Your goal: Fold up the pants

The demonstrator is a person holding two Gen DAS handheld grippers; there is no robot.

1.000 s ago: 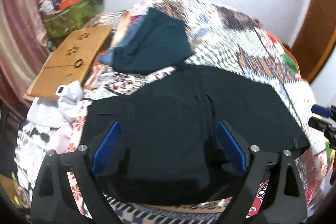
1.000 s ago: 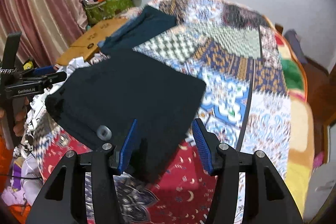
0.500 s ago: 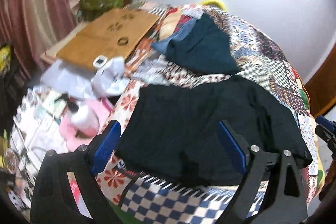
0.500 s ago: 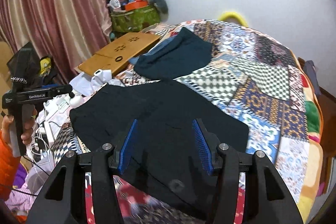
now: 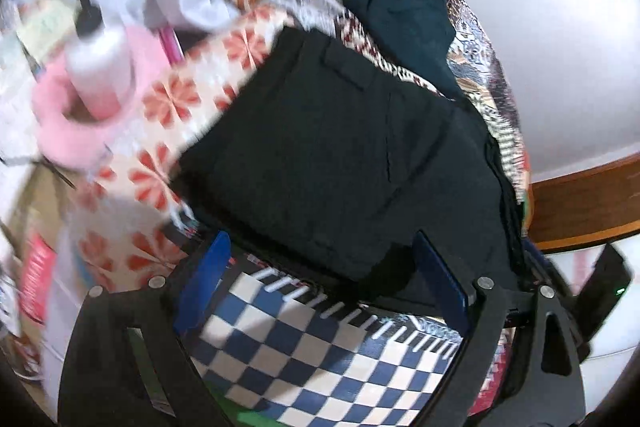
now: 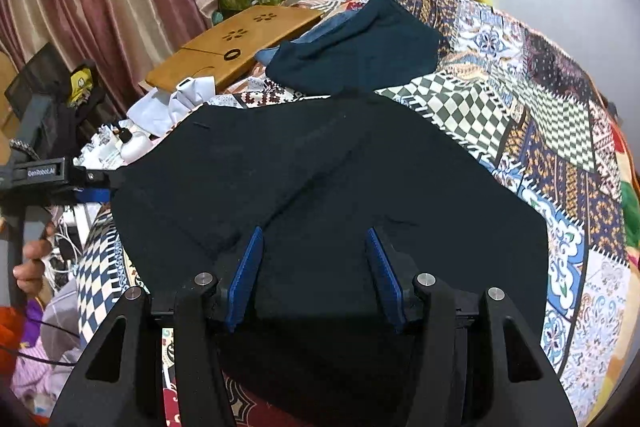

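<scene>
- While the black folded cloth pants [image 6: 328,187] lie spread flat on the patchwork quilt [image 6: 560,131] of the bed, both grippers hover over their near edge.
- At far left in the right wrist view, the left gripper [image 6: 94,187] reaches the left corner of the pants; a person's hand [image 6: 30,263] holds its handle.
- From the left wrist view, the left gripper [image 5: 320,267] has its blue pads wide apart, with nothing pressed between them; the pants edge and a blue-white checked patch [image 5: 304,347] lie below.
- To the right, the right gripper [image 6: 314,275] stands half open above the dark cloth, and its blue pads [image 6: 246,275] do not pinch anything.
- Behind the pants, a dark teal folded garment [image 6: 360,51] rests beside a wooden lap tray [image 6: 236,43].
</scene>
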